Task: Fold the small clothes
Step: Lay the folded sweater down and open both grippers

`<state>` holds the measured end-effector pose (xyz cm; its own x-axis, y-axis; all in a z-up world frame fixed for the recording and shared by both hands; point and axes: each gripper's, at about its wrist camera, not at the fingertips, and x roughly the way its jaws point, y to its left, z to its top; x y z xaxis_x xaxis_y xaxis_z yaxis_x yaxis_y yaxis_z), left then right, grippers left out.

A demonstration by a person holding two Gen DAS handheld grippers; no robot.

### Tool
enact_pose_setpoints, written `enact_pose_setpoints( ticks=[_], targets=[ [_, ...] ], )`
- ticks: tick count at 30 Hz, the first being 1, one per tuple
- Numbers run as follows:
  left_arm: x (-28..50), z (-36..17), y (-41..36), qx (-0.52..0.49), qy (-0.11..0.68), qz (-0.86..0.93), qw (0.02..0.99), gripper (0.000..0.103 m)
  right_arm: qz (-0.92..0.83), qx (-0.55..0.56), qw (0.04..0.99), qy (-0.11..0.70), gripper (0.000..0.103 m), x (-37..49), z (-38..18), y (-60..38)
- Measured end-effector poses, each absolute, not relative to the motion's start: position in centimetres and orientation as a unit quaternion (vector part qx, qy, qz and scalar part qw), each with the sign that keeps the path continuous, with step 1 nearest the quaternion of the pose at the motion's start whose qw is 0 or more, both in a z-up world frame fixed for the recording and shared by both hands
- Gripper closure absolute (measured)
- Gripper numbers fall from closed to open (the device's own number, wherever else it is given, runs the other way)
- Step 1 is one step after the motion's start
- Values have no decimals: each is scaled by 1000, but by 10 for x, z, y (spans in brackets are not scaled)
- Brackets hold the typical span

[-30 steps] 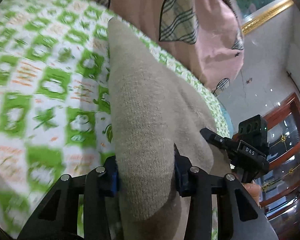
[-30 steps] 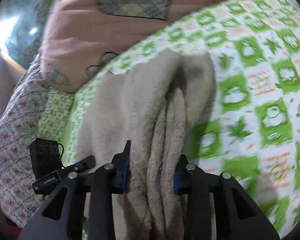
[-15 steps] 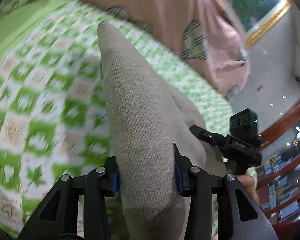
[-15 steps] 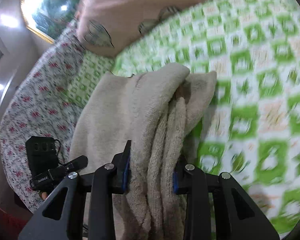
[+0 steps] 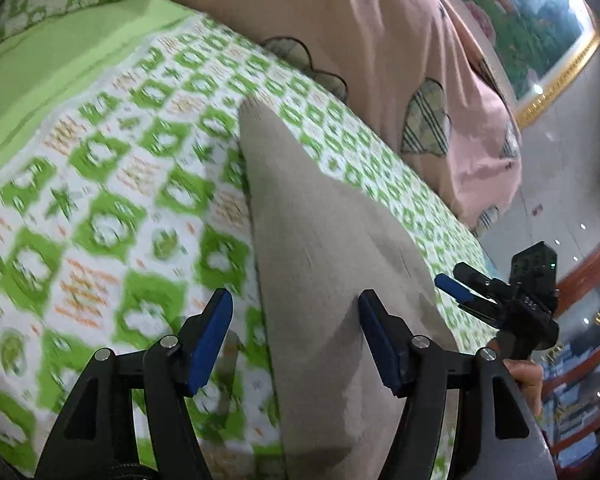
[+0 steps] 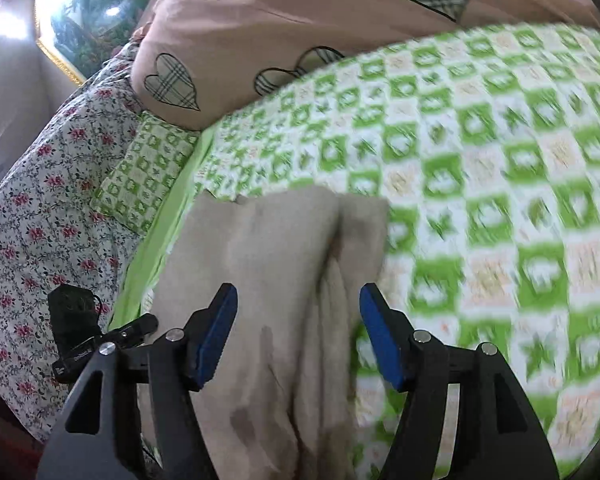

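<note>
Left gripper: jaws are spread and opening; the beige knit garment is seen between the blue pads, but no pad is pressed on it. A gap is visible at the left pad; the right pad sits just beside the cloth edge.

Right gripper: jaws are likewise apart and opening; the garment's bunched folds lie between the pads, clear of both.

The garment is laid on the bed, on the green-and-white checked bedsheet, as a long folded strip. Its far end is pointed toward the pink quilt with plaid heart patches. In the right wrist view several layers are seen stacked at the near end.

A floral pillow and a small checked pillow are seen at the left of the right wrist view. A gold-framed picture is seen on the wall beyond the quilt.

The right gripper is seen in the left wrist view at the garment's right edge, with part of a hand below it
</note>
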<state>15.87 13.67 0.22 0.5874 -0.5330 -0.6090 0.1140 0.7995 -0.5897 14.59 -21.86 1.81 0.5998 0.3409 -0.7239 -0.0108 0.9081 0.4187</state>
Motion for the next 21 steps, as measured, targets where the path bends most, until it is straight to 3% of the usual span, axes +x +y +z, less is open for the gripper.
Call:
enact_pose_setpoints(
  ticks=[2, 4, 5, 8, 12, 21],
  targets=[
    [166, 5, 133, -250, 409, -179, 859, 37, 114, 193, 866, 447, 41, 167, 9, -209],
    [176, 4, 129, -246, 413, -171, 860, 37, 113, 207, 852, 468, 59, 186, -10, -203],
    [180, 3, 127, -245, 416, -169, 859, 38, 106, 211, 843, 483, 81, 193, -20, -202],
    [188, 6, 118, -230, 422, -163, 862, 40, 104, 216, 862, 447, 93, 185, -6, -206],
    [198, 6, 100, -190, 427, -160, 870, 44, 95, 217, 883, 406, 95, 164, 18, -218],
    [202, 5, 84, -140, 436, -135, 879, 46, 54, 193, 866, 458, 93, 178, -23, -228]
  ],
)
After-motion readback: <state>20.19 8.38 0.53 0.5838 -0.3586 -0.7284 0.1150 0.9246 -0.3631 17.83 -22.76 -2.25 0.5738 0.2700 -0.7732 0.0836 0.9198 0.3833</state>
